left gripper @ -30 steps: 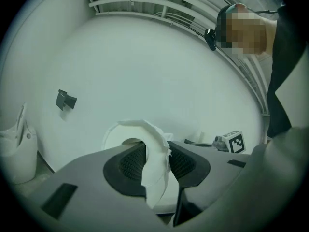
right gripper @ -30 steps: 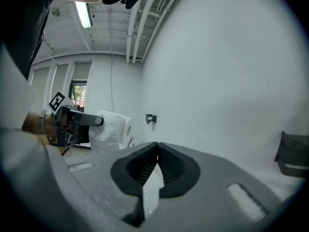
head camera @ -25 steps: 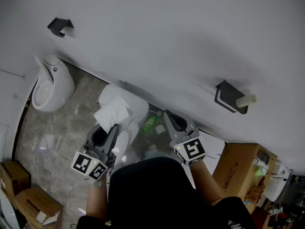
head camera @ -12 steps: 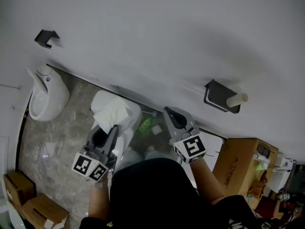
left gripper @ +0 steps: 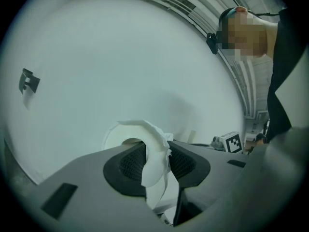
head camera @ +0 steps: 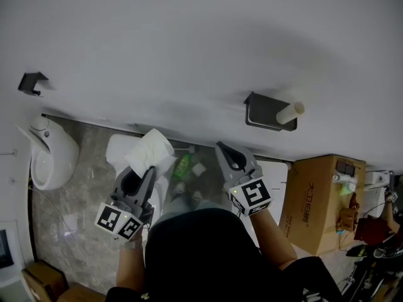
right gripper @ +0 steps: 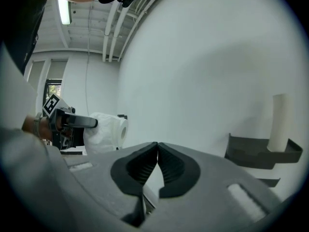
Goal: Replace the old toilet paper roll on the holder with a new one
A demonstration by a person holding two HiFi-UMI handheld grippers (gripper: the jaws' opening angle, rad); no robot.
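Your left gripper (head camera: 142, 170) has its fingers clamped on the one new roll (head camera: 148, 151) of white paper, a loose sheet caught between them, and the roll is held out in front of you near the wall (head camera: 189, 43). Your right gripper (head camera: 224, 153) is empty, its fingers pressed together. Two dark brackets are fixed to that wall: the holder (head camera: 261, 115) ahead of your right gripper carries a single bare cardboard tube (head camera: 289, 112), and the second holder (head camera: 31, 82) sits well apart at the left, above one white urinal (head camera: 49, 159).
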